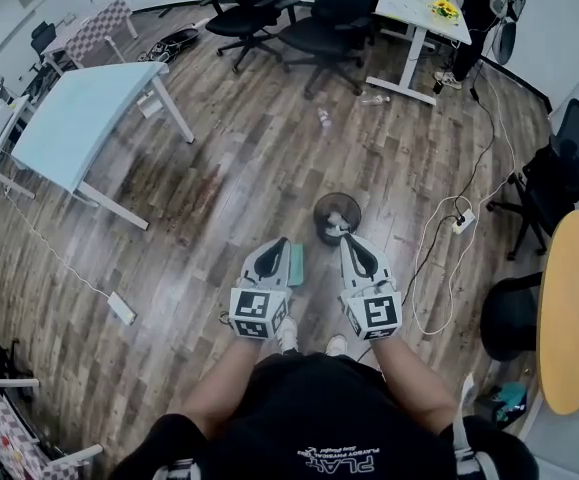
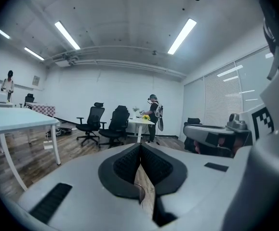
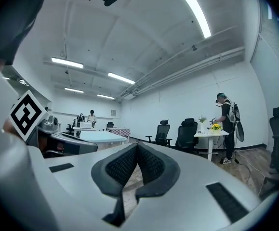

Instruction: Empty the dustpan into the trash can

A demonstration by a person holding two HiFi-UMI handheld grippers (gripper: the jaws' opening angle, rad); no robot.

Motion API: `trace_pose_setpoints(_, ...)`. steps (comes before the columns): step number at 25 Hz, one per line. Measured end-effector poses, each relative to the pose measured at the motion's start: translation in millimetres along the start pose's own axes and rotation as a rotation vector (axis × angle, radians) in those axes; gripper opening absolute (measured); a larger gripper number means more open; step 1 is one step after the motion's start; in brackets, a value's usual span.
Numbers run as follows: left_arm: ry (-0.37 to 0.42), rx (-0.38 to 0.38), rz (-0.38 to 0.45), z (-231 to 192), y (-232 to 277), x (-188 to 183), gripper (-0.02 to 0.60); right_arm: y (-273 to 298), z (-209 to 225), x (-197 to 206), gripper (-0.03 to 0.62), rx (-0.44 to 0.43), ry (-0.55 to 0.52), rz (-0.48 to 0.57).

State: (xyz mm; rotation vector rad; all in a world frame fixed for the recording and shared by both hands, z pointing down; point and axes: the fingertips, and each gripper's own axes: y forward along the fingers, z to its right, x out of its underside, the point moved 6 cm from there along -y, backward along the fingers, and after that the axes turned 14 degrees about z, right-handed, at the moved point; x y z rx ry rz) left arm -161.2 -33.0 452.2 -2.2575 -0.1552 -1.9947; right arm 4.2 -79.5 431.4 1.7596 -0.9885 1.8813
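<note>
The trash can (image 1: 337,216), small, dark and round, stands on the wood floor just beyond my two grippers, with something white inside it. A teal flat piece, apparently the dustpan (image 1: 296,264), shows below, between the grippers; neither gripper holds it. My left gripper (image 1: 277,244) is raised and points about level, its jaws shut with nothing between the pads (image 2: 140,146). My right gripper (image 1: 350,239) is raised beside it, nearest the can, jaws also shut and empty (image 3: 137,146). Both gripper views look out across the room, not at the can.
A light blue table (image 1: 79,118) stands far left, black office chairs (image 1: 329,18) at the back, and a person (image 1: 474,13) at a white desk (image 1: 419,8). A white cable with a power strip (image 1: 461,223) lies right of the can. A yellow round table (image 1: 574,308) is at right.
</note>
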Motion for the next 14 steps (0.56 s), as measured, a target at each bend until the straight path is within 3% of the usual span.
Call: trace_pose_setpoints(14, 0.014, -0.011, -0.014, 24.6, 5.0, 4.0, 0.023, -14.8, 15.9, 0.5, 0.023, -0.011, -0.026, -0.002)
